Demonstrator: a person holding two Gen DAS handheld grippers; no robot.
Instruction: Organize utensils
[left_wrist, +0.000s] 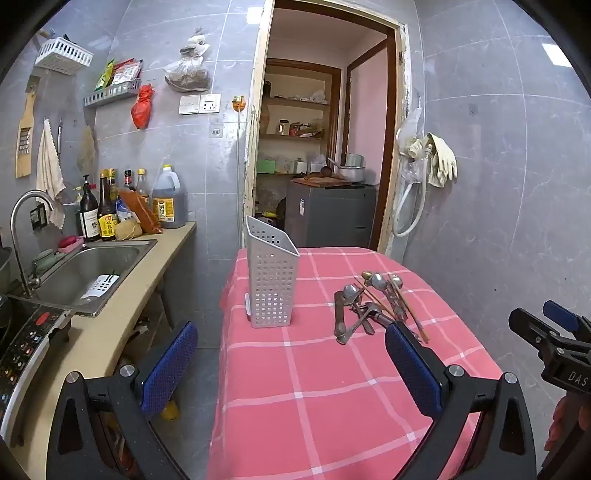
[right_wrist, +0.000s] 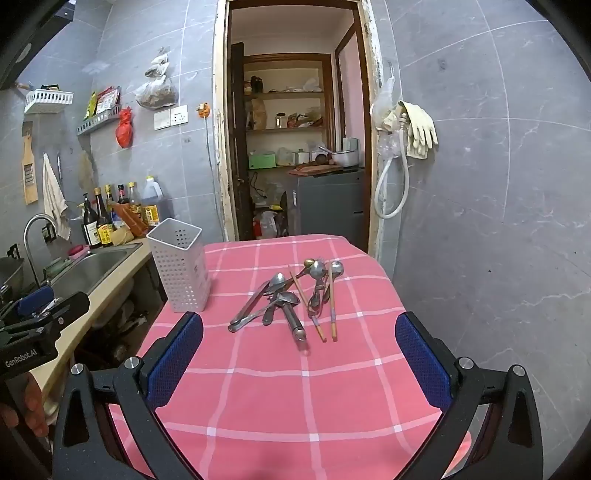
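Observation:
A pile of metal spoons, a metal-handled tool and wooden chopsticks (right_wrist: 291, 299) lies on the pink checked tablecloth (right_wrist: 280, 387); the same pile (left_wrist: 373, 306) shows in the left wrist view, right of centre. A grey perforated utensil holder (left_wrist: 271, 277) stands upright and looks empty at the table's left side, also seen as the holder (right_wrist: 181, 264) from the right wrist. My left gripper (left_wrist: 291, 358) is open, short of the holder, nothing between its blue pads. My right gripper (right_wrist: 299, 354) is open too, just short of the pile.
A counter with a steel sink (left_wrist: 88, 269), tap and sauce bottles (left_wrist: 107, 210) runs along the left, with a narrow floor gap beside the table. An open doorway (right_wrist: 295, 147) with shelves lies behind the table. Rubber gloves (right_wrist: 417, 127) hang on the right wall.

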